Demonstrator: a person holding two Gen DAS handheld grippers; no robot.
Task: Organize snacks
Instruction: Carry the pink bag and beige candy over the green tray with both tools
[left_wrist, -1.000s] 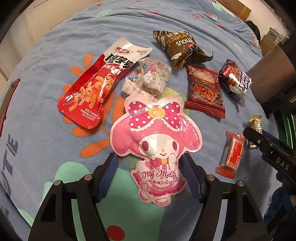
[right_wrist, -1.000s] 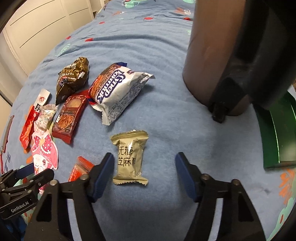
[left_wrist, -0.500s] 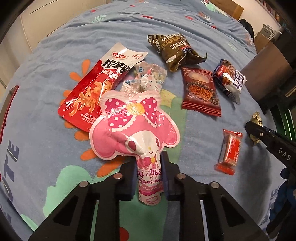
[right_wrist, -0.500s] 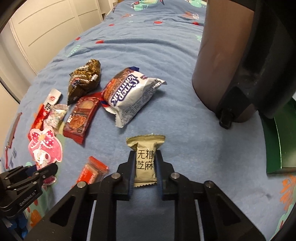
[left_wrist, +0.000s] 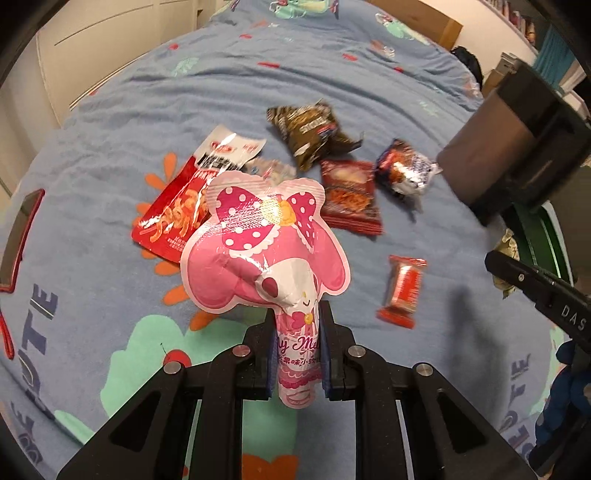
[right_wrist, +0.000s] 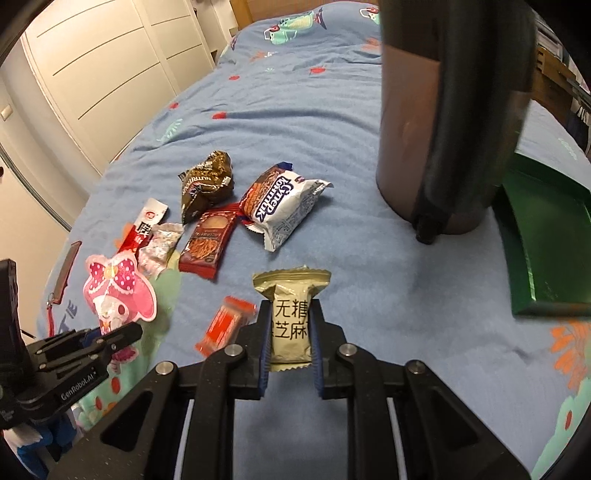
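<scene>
Left gripper (left_wrist: 297, 345): I had it clamped on pink pouch (left_wrist: 264, 243), lower tail, raised over bedspread (left_wrist: 110, 155); light, crinkly, floppy. Right gripper (right_wrist: 290, 334): clamped mid-body on beige sesame pack (right_wrist: 290, 295); light, slippery wrapper, firmer.

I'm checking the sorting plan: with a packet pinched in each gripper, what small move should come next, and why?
Probably carry the right gripper, shut on the beige sesame packet, toward the green tray at its right. The left gripper already grips the pink candy pouch, and other snacks lie on the blue bedspread.
</scene>
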